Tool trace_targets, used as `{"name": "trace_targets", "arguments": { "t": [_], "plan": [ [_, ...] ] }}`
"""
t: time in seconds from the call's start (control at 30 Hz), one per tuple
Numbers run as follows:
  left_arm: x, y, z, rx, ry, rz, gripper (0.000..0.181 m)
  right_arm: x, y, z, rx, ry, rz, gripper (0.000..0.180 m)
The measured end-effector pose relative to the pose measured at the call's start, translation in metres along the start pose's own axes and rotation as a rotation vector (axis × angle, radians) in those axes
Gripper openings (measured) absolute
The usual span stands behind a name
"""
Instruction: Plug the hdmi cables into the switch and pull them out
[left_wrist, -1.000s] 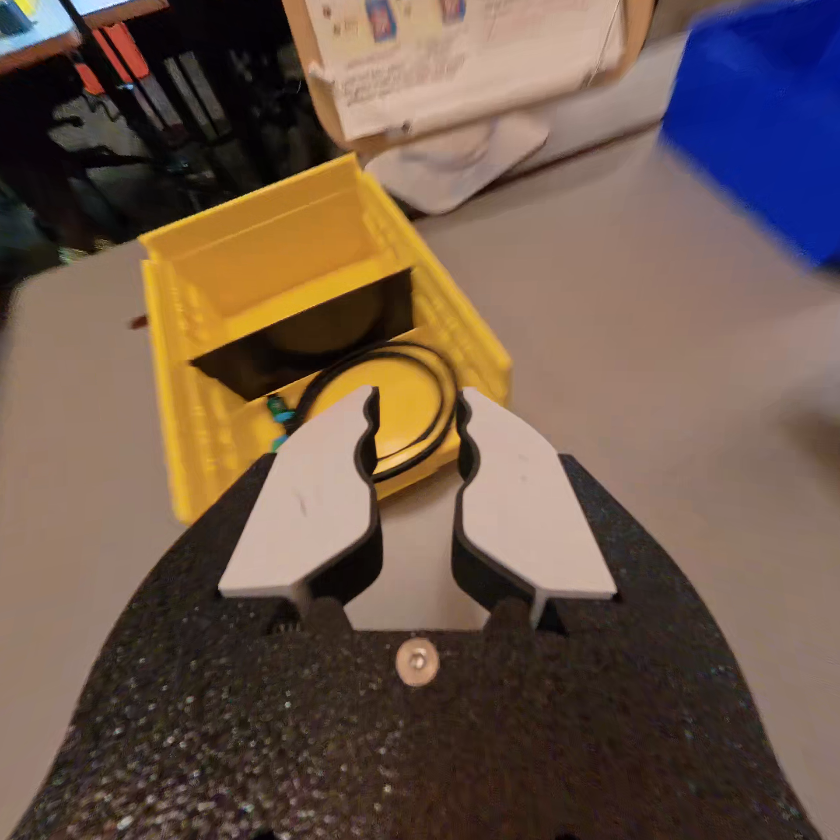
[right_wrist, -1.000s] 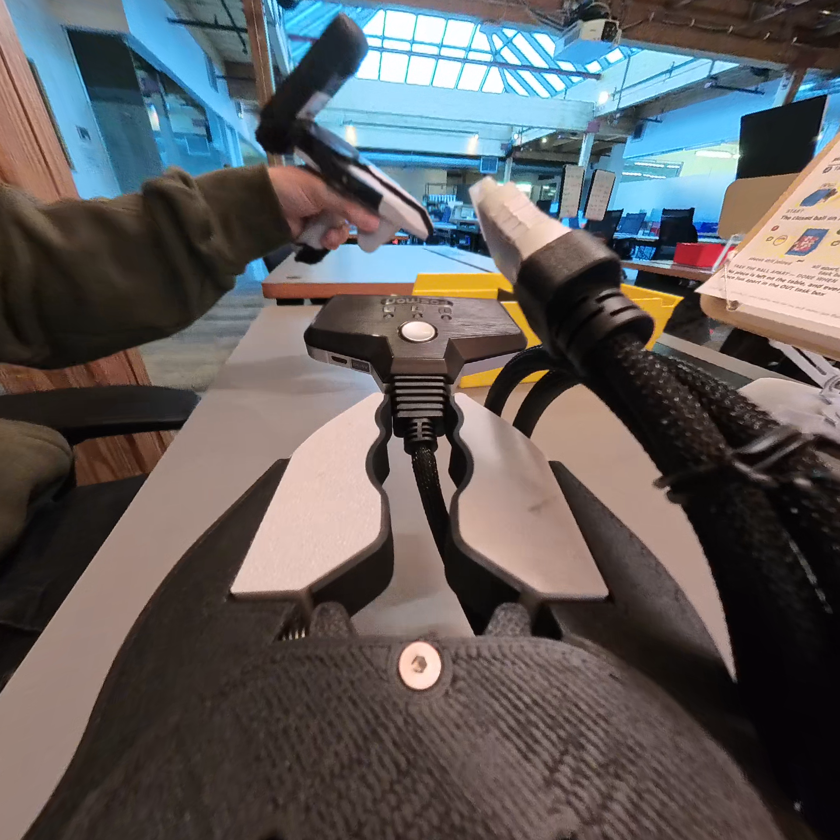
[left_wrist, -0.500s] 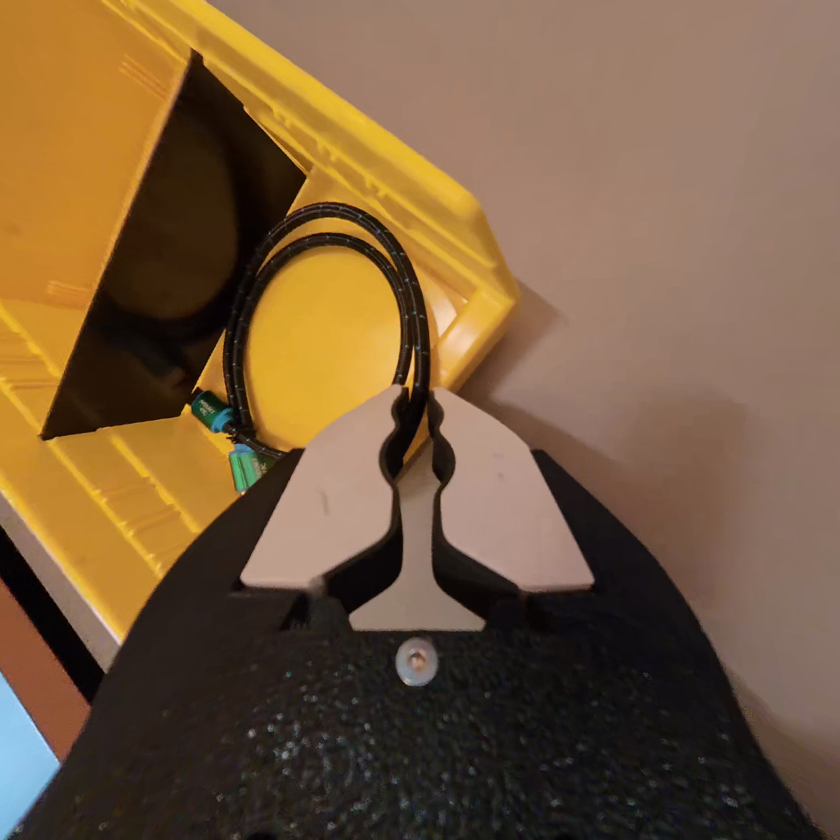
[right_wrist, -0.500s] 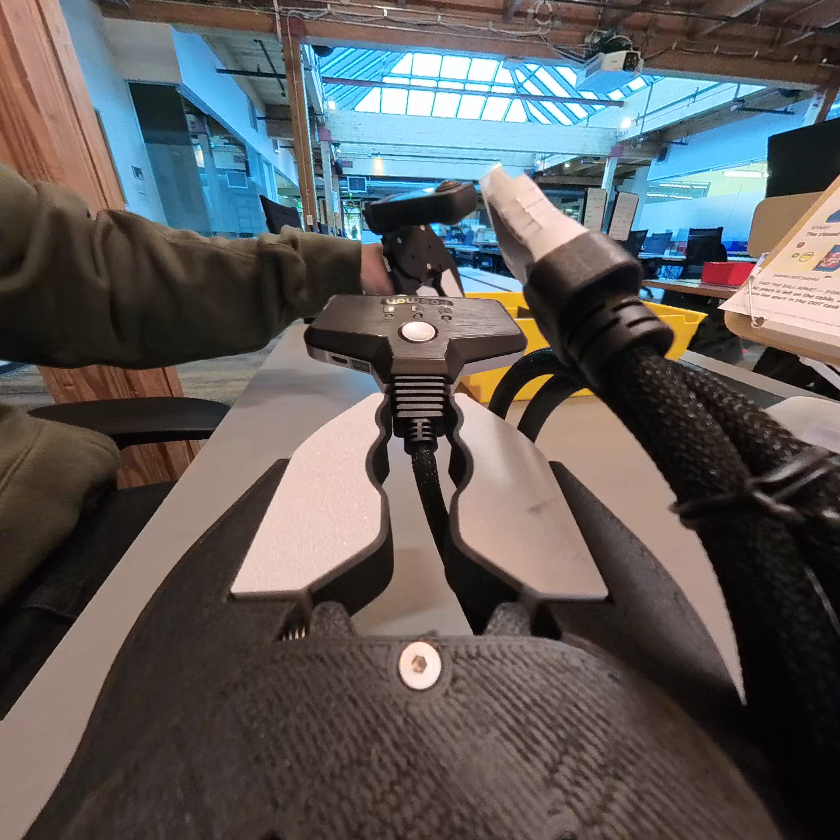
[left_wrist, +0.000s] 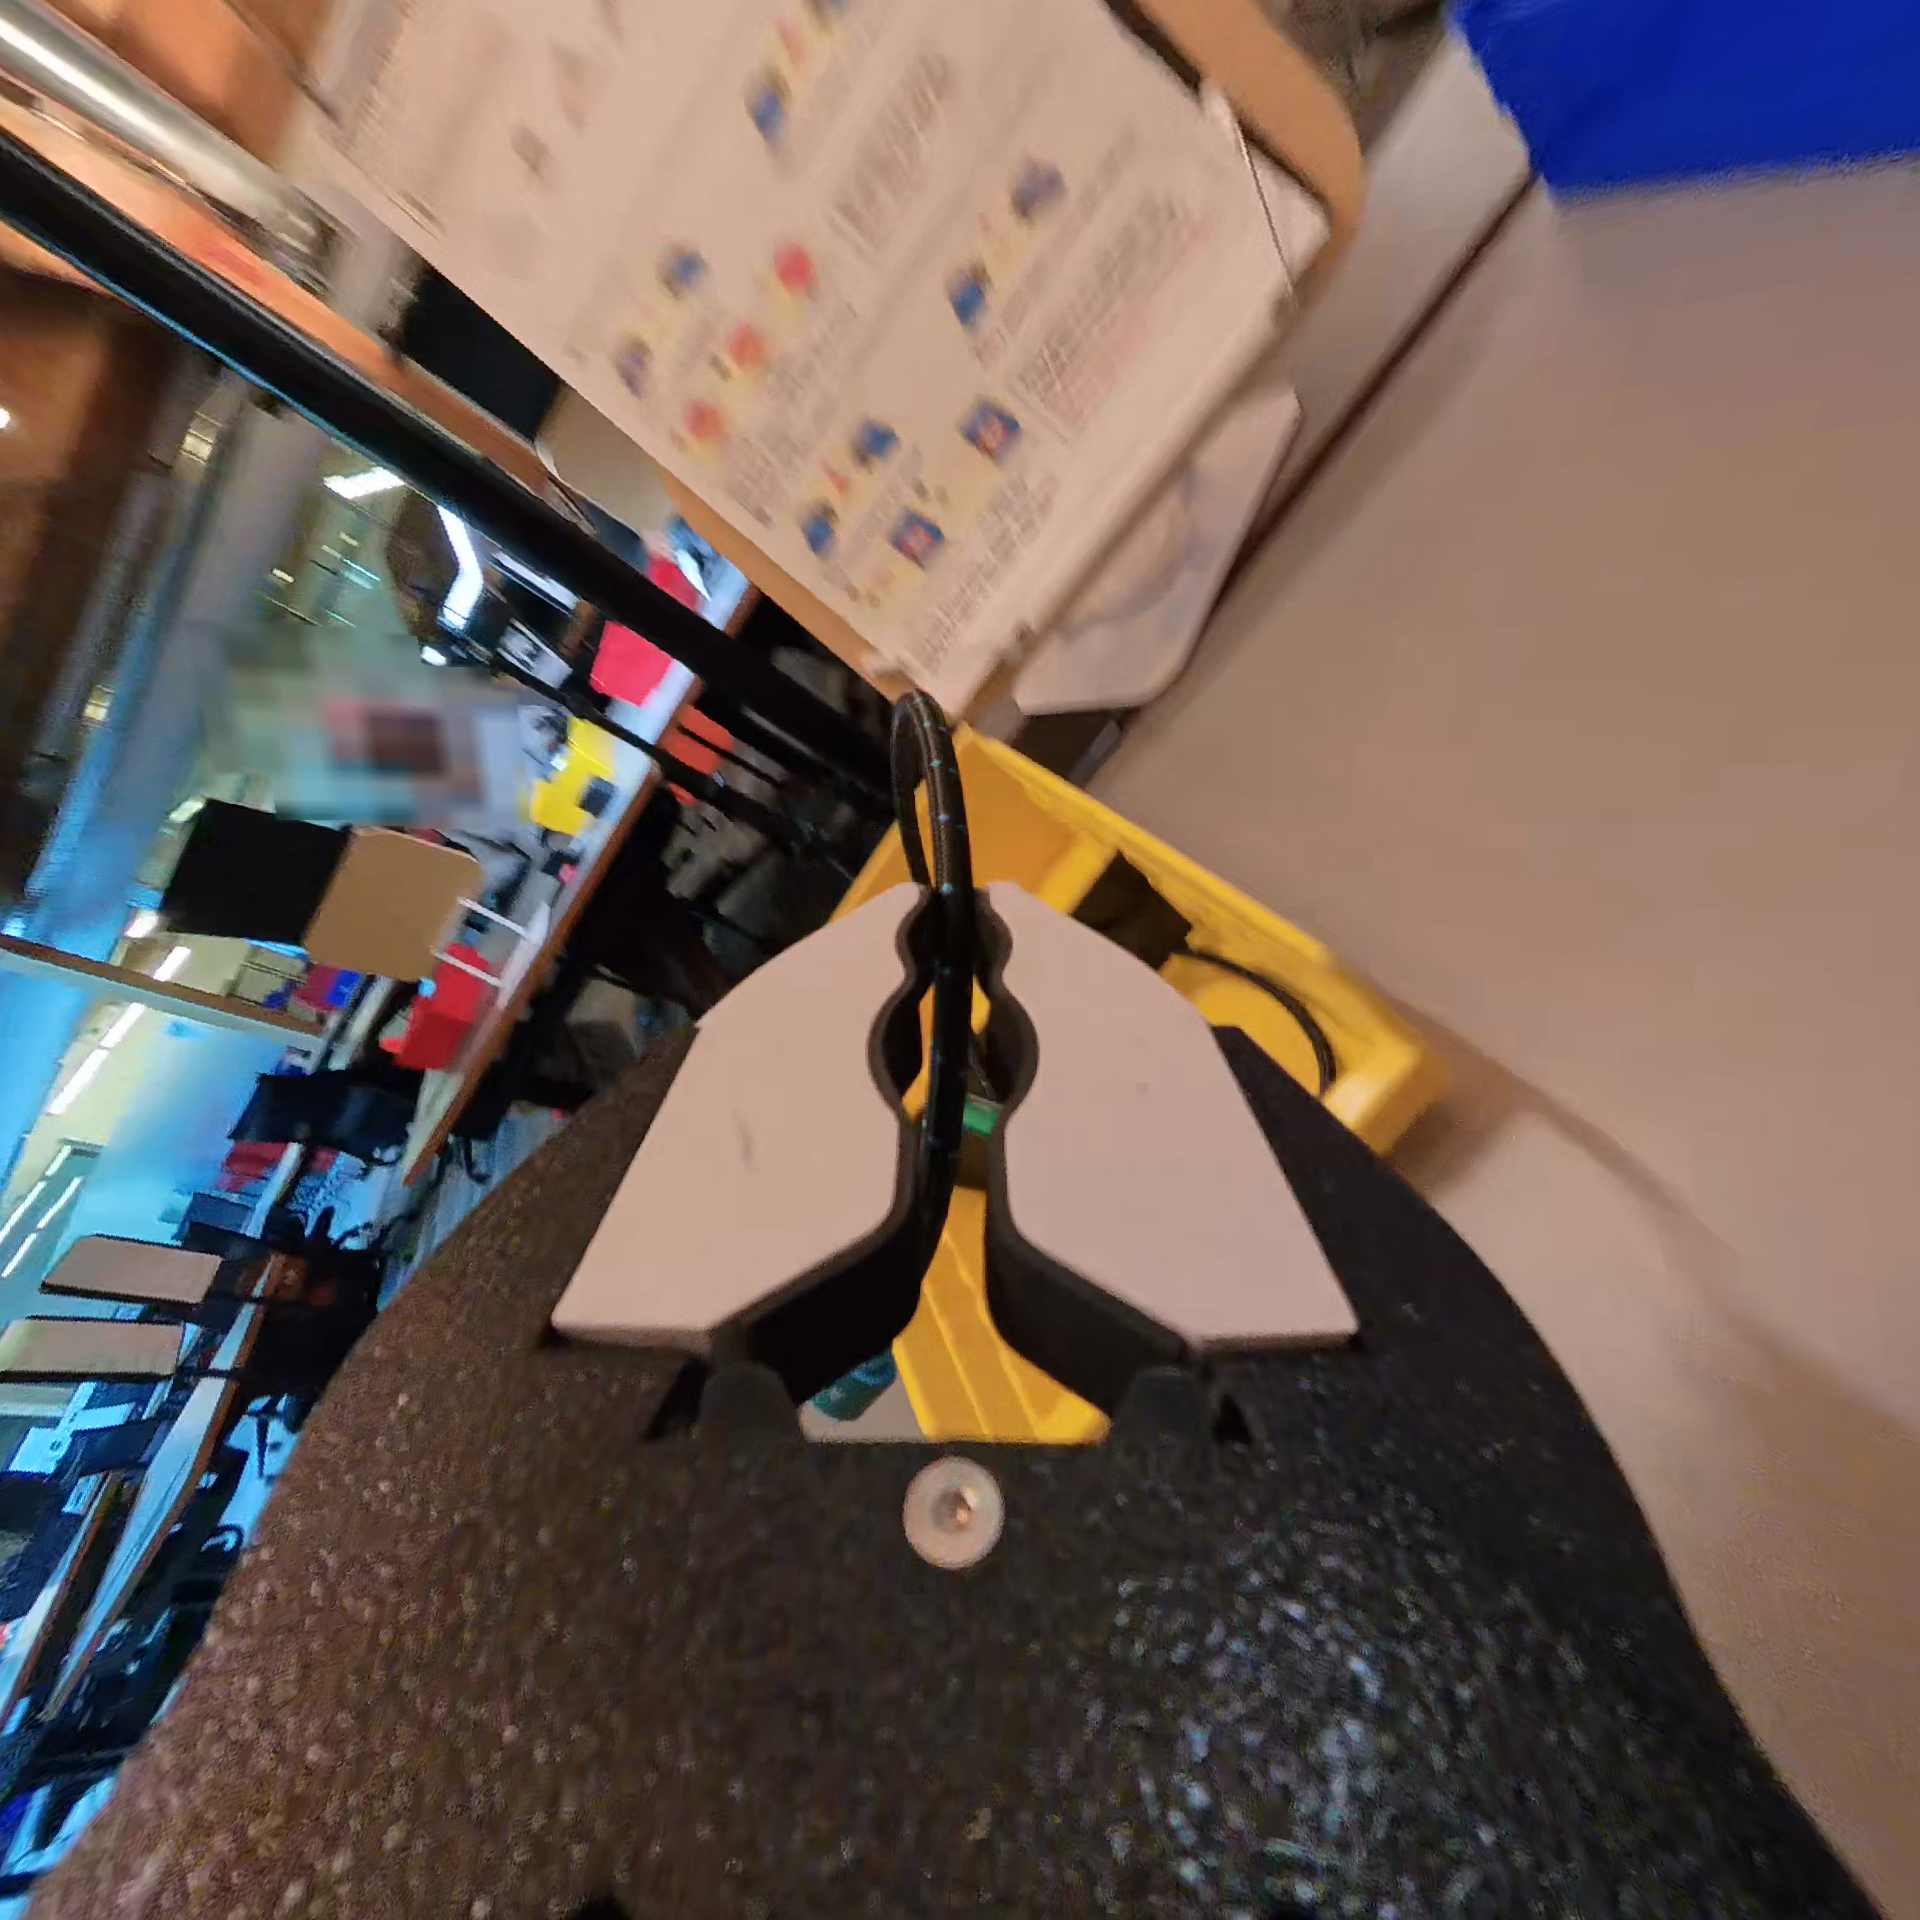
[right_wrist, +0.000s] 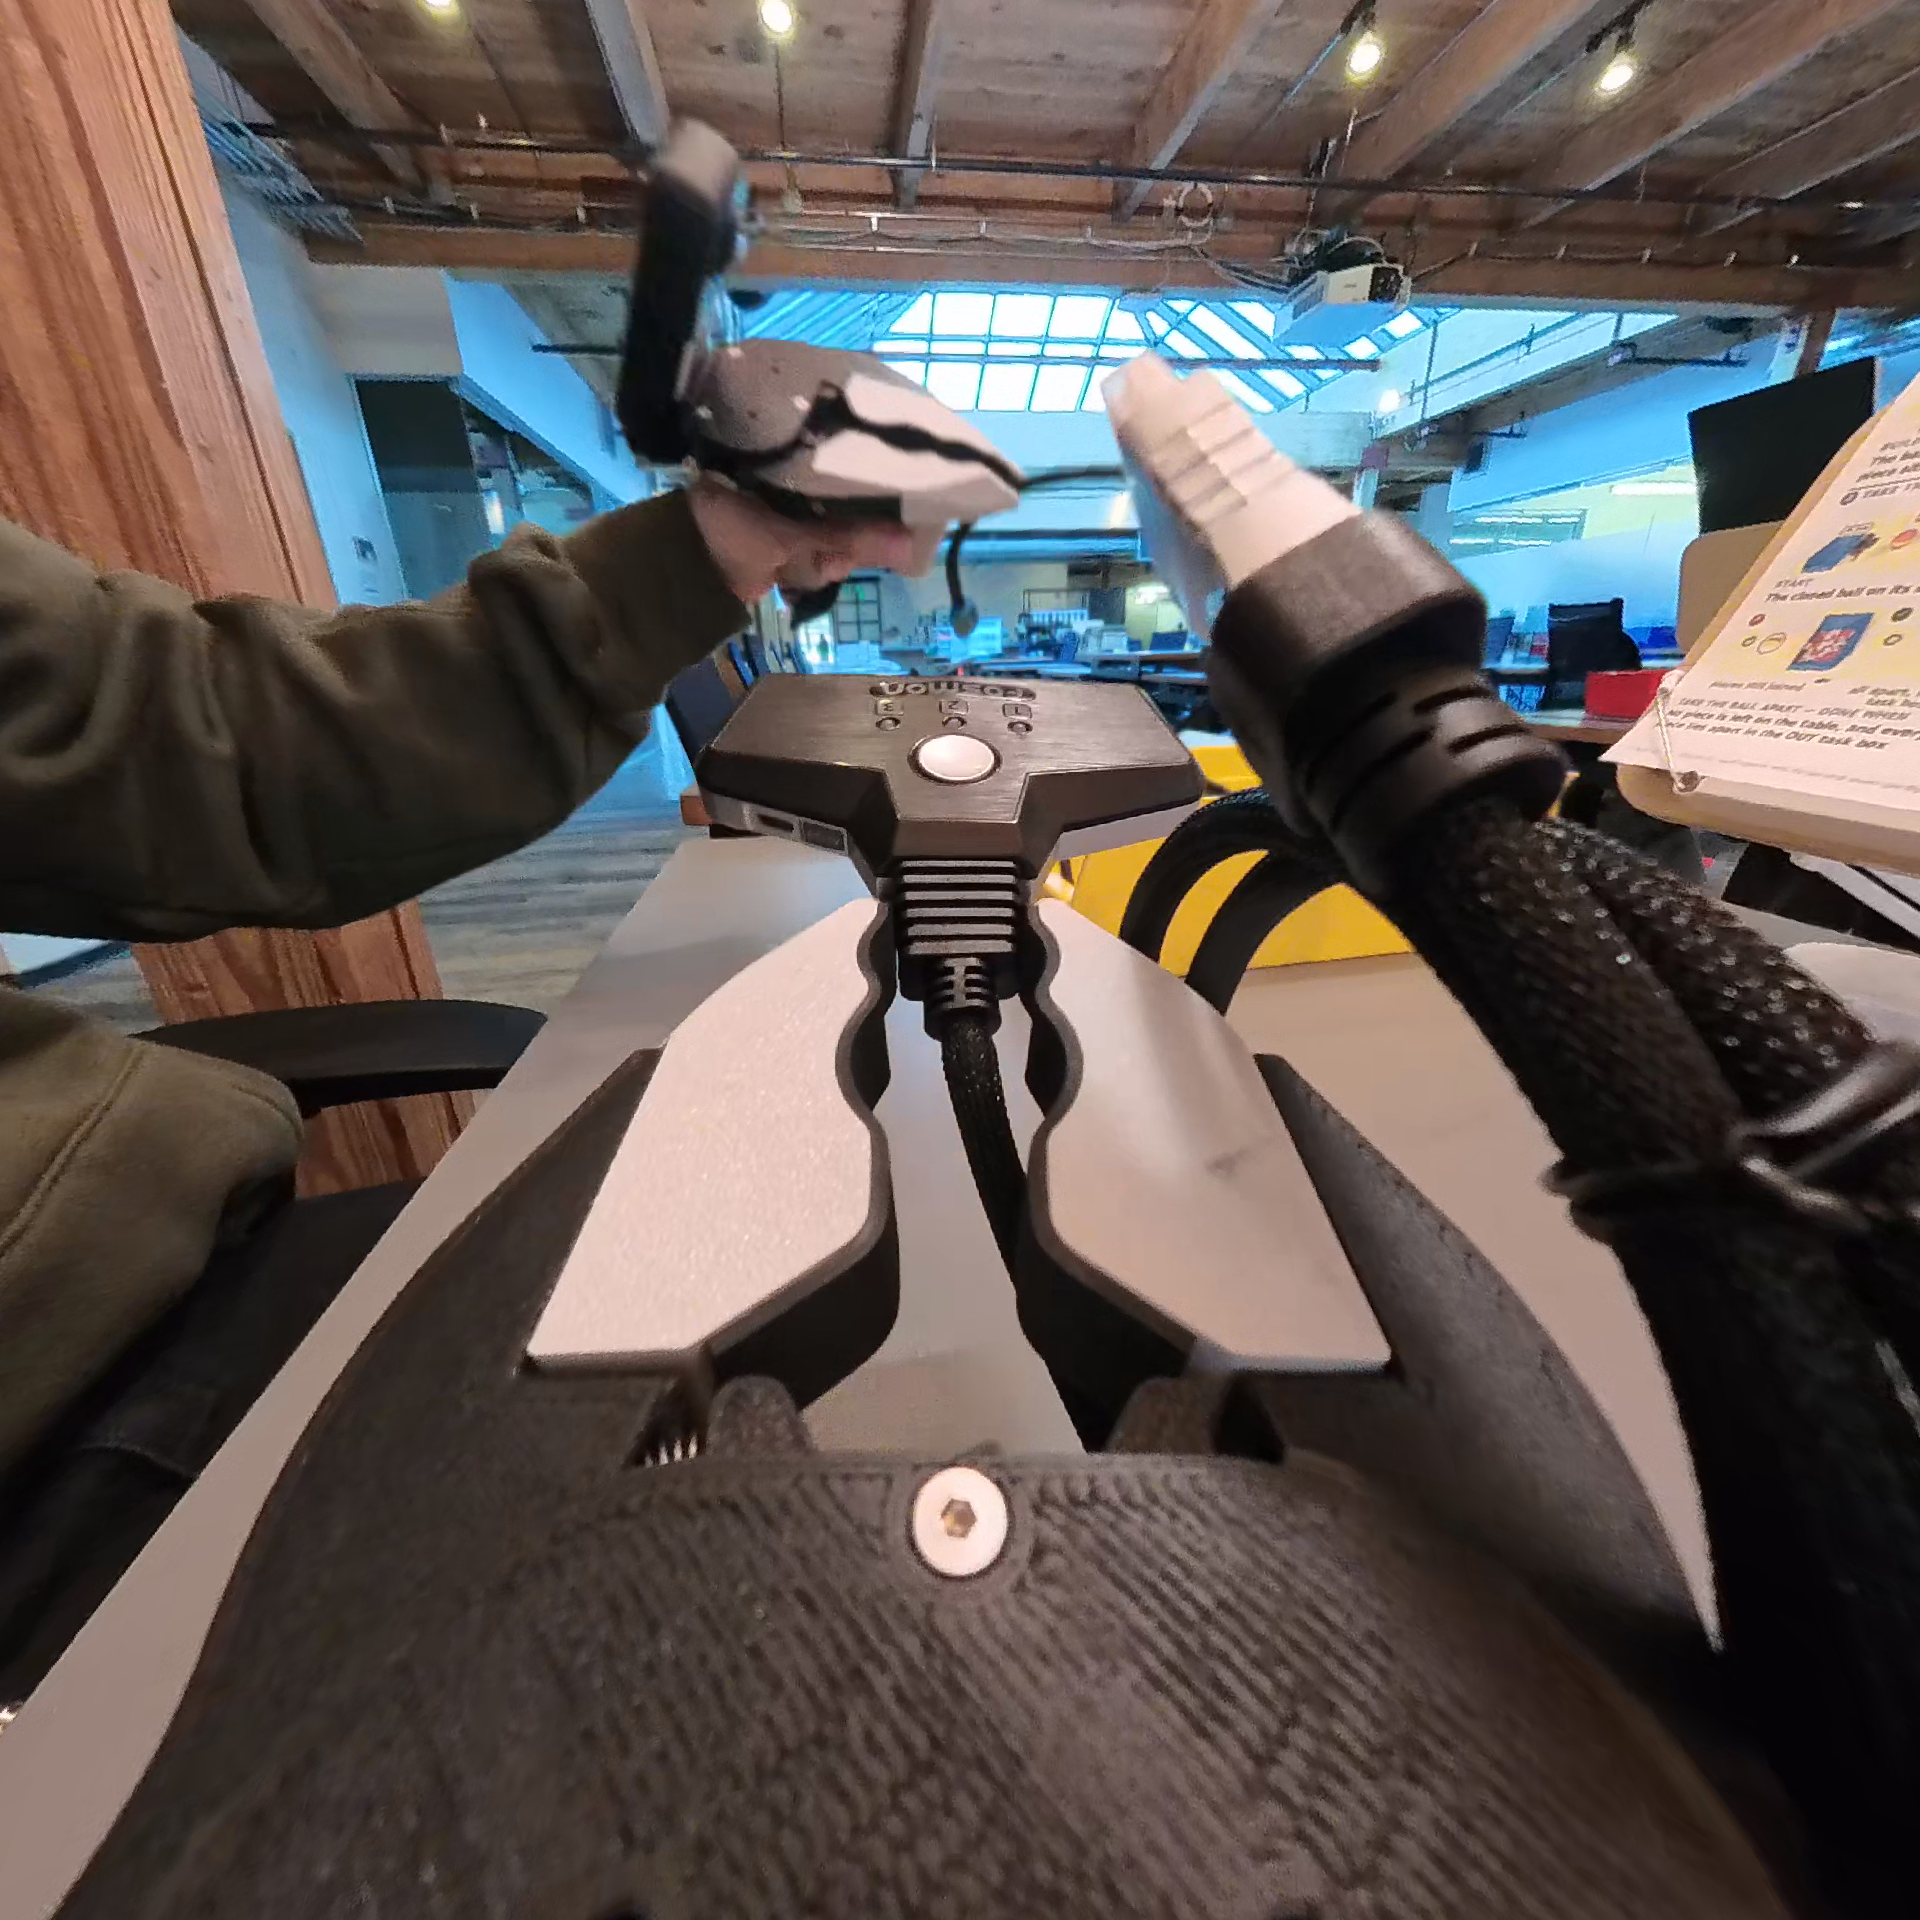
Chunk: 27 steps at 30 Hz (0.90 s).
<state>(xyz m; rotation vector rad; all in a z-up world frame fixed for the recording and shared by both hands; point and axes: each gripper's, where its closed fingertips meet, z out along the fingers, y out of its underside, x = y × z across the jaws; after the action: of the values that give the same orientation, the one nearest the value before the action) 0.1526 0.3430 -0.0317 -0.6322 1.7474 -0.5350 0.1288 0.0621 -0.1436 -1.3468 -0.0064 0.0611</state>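
My left gripper is shut on a thin black braided cable with green plug ends, lifted above the yellow bin. In the right wrist view the left gripper is raised high at the left, with the cable hanging from it. My right gripper is shut on the ribbed neck of the black switch, held level above the table. The switch's thick braided cable loops up at the right and ends in a grey plug.
A grey table runs to the right. A cardboard stand with a printed sheet sits behind the bin. A blue bin is at the far right. A person's green sleeve and a black chair are at the left.
My left gripper closed on the thin cable in the yellow bin and lifted it up out of the bin. My right gripper stayed shut on the switch, hardly moving.
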Motion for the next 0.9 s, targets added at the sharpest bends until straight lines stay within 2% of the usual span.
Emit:
{"name": "trace_targets", "arguments": {
  "t": [0.03,0.13,0.23,0.33,0.47,0.6,0.73,0.8,0.9],
  "plan": [
    [-0.006,-0.014,-0.008,0.045,-0.032,-0.016,0.007,0.000,-0.001,-0.001,0.005,-0.001,0.003,0.022],
    [-0.019,-0.053,-0.028,0.170,-0.102,-0.006,0.006,0.002,-0.003,-0.002,0.021,0.006,0.011,0.022],
    [-0.025,-0.074,-0.035,0.224,-0.141,0.009,0.006,0.003,-0.004,-0.003,0.030,0.008,0.015,0.022],
    [-0.007,-0.093,-0.038,0.344,-0.038,-0.043,0.006,0.002,-0.004,-0.003,0.032,0.008,0.010,0.022],
    [0.065,-0.108,-0.051,0.494,0.216,0.041,0.006,0.007,-0.009,-0.010,0.072,0.044,0.005,0.022],
    [0.144,-0.078,-0.061,0.443,0.397,0.155,0.006,0.022,-0.021,-0.031,0.155,0.101,0.028,0.022],
    [0.218,-0.038,-0.082,0.377,0.635,0.186,0.006,0.026,-0.025,-0.041,0.181,0.108,0.040,0.022],
    [0.244,-0.023,-0.095,0.349,0.750,0.168,0.006,0.022,-0.023,-0.038,0.173,0.077,0.043,0.022],
    [0.261,0.001,-0.103,0.280,0.820,0.165,0.007,0.011,-0.022,-0.034,0.158,-0.002,0.038,0.022]
  ]
}}
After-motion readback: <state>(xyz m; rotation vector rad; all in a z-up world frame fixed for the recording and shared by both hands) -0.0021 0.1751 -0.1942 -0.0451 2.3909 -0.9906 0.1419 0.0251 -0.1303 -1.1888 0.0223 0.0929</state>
